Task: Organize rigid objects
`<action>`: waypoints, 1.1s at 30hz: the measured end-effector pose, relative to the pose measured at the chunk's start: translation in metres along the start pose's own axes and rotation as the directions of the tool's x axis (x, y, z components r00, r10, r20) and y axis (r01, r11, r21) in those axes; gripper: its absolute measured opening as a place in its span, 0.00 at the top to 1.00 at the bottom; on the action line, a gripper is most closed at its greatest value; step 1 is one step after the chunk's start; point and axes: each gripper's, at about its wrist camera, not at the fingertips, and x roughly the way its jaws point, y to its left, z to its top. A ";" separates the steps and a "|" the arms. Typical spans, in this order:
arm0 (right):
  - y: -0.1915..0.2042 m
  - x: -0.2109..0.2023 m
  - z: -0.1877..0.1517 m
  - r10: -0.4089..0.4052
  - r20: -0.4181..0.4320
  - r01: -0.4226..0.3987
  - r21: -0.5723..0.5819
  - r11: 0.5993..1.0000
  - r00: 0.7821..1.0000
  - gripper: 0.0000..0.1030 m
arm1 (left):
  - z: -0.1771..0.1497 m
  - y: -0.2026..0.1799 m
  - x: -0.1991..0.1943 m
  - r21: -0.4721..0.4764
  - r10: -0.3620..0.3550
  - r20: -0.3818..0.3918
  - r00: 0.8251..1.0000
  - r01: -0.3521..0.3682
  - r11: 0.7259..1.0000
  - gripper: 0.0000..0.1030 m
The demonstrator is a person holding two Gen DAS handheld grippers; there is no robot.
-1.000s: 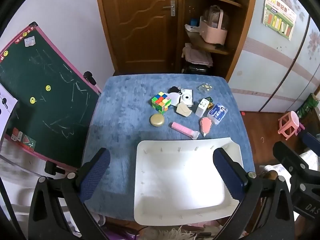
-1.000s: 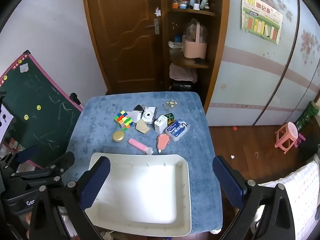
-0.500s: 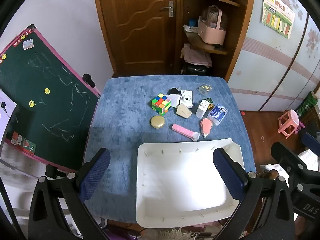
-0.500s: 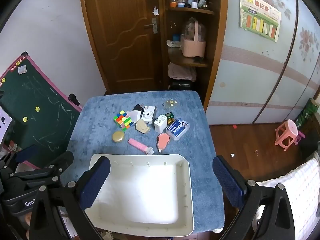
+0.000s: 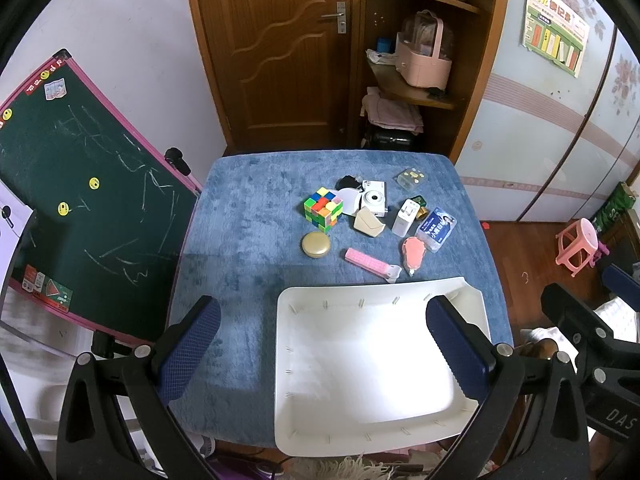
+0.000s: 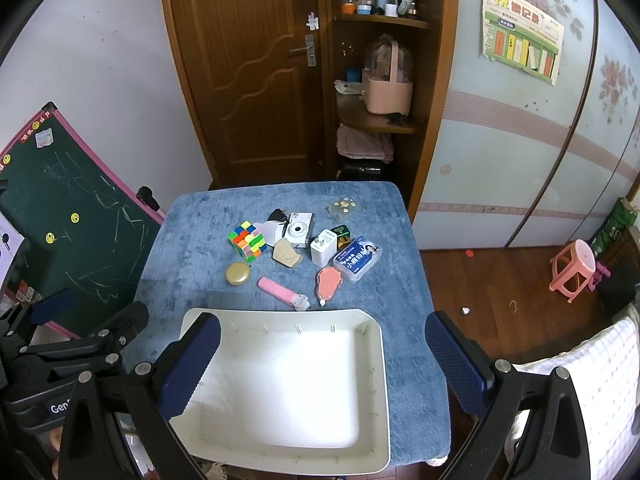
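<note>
Blue tabletop, white tray, bright small things.

Tabletop (image 5: 248, 240) covered in mottled blue plush; tray (image 5: 320, 432) plain cream-white. Puzzle cube (image 5: 322, 209) chequered in green, yellow, orange, pink and blue. Round case (image 5: 315, 244) dull gold; long pill strip (image 5: 366, 261) pink with a white end; oval tag (image 5: 414, 251) salmon-pink. Camera (image 5: 374, 199) white with a dark lens ring; charger (image 5: 406, 217) white; pouch (image 5: 368, 222) beige; packet (image 5: 436, 229) blue and white with print. Chalkboard (image 5: 80, 184) dark green, scrawled with pale chalk, dotted with yellow smiley magnets, framed in pink. Door (image 6: 256, 60) warm brown wood with wavy panels. Stool (image 6: 574, 270) pink. Finger pads (image 6: 190, 364) navy with a fine grid texture, on black frames.
</note>
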 end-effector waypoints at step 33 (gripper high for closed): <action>0.001 -0.001 0.002 -0.003 -0.010 0.003 0.002 1.000 1.000 0.01 | -0.001 -0.001 0.001 0.001 0.003 0.000 1.000 -0.003 1.000 0.01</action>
